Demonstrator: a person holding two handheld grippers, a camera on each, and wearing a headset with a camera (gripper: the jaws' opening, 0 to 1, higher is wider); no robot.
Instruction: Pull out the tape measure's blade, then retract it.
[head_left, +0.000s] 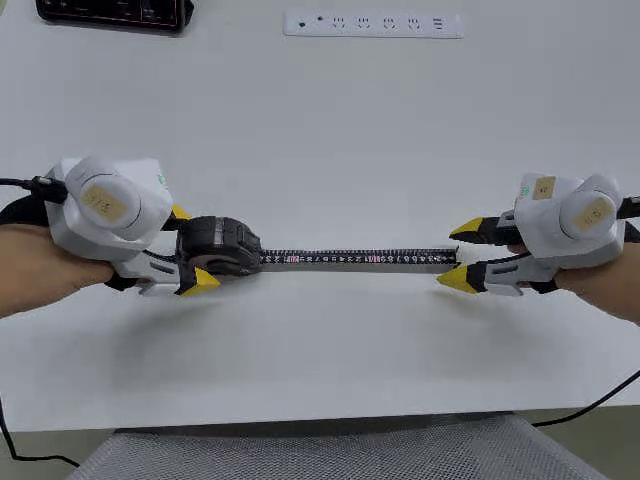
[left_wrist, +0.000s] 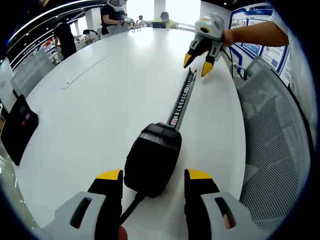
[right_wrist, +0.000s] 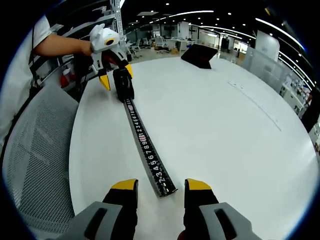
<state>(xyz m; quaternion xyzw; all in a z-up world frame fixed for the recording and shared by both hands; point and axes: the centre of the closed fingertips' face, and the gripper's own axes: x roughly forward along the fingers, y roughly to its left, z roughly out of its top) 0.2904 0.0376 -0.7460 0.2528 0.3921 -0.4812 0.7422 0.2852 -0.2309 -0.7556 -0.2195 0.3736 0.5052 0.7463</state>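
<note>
A black tape measure (head_left: 222, 247) rests on the white table (head_left: 320, 140). Its case (left_wrist: 152, 160) sits between the jaws of my left gripper (head_left: 192, 247), which press on its sides. The blade (head_left: 360, 258) is drawn out to the right and lies flat on the table. My right gripper (head_left: 460, 255) stands open around the blade's end, with its yellow fingertips (right_wrist: 125, 186) on either side and not touching it. The right gripper view looks back along the numbered blade (right_wrist: 145, 145) to the case (right_wrist: 123, 84) and the left gripper (right_wrist: 117, 77).
At the table's far edge lie a white power strip (head_left: 373, 23) and a dark device (head_left: 115, 12). A grey mesh chair (head_left: 330, 450) sits below the table's near edge. A black cable (head_left: 590, 408) hangs at the right. People stand far off (left_wrist: 112, 12).
</note>
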